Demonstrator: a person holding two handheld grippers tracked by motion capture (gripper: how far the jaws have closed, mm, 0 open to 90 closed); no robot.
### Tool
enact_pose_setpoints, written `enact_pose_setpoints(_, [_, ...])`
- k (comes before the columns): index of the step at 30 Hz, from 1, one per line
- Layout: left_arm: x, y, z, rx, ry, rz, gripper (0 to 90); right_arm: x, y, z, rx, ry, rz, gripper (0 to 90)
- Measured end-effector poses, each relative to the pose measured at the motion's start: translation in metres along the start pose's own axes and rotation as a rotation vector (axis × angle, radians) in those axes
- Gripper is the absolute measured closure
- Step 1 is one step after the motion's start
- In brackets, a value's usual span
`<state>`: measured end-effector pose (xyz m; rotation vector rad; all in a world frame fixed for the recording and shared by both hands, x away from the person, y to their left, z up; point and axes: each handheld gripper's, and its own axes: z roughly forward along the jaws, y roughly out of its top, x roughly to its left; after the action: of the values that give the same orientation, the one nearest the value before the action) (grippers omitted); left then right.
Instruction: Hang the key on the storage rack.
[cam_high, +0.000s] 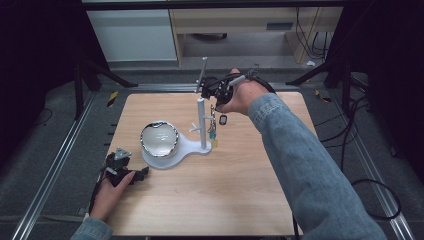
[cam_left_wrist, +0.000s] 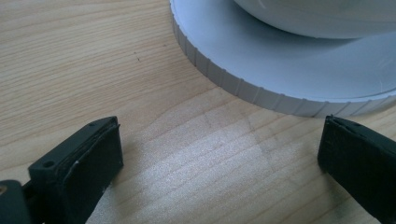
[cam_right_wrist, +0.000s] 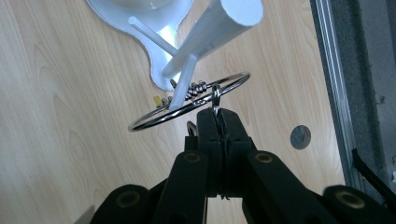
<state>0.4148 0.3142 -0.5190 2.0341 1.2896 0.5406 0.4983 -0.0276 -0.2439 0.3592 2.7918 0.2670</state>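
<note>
Nearest the person, the left gripper (cam_high: 131, 175) is resting on the wooden table (cam_high: 240, 195) with its jaws standing wide and nothing between them; in the left gripper view they are framing bare wood just short of the ribbed edge of the white stand base (cam_left_wrist: 243, 86). On that base one shiny silver bowl (cam_high: 159, 138) is sitting, and beyond it the single white post (cam_high: 201, 122) is rising, with short pegs (cam_high: 195, 128) sticking out of its side.

Farther off, the right gripper (cam_right_wrist: 219, 122) is reaching over the top of the post, its jaws pressed tight on a small split ring (cam_right_wrist: 216, 95) linked to one large key ring (cam_right_wrist: 187, 103). The large ring is hanging around one thin white peg (cam_right_wrist: 183, 88), and a few small keys and tags (cam_high: 218, 126) are dangling under it beside the post, above the table.

The risks look plain enough. The grip is only on that thin small ring, so it could be slipping out if the hand twists, and the bunch would drop onto the table. If the big ring is being pulled sideways while the peg is still through it, it could snag and tip the light stand, sliding the bowl. The dangling keys could also be catching on a lower peg.

Count: two grippers, one stand, one bowl, one large ring, and at least two pegs.
</note>
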Motion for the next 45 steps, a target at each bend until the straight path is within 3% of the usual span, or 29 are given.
enact_pose_setpoints(20, [0.000, 0.000, 0.000, -0.001, 0.000, 0.000, 0.0, -0.002, 0.006, 0.016, 0.023, 0.027, -0.001, 89.1])
enact_pose_setpoints(45, [0.000, 0.000, 0.000, -0.001, 0.000, 0.000, 0.0, -0.010, 0.004, 0.028, 0.012, 0.078, 0.023, 87.8])
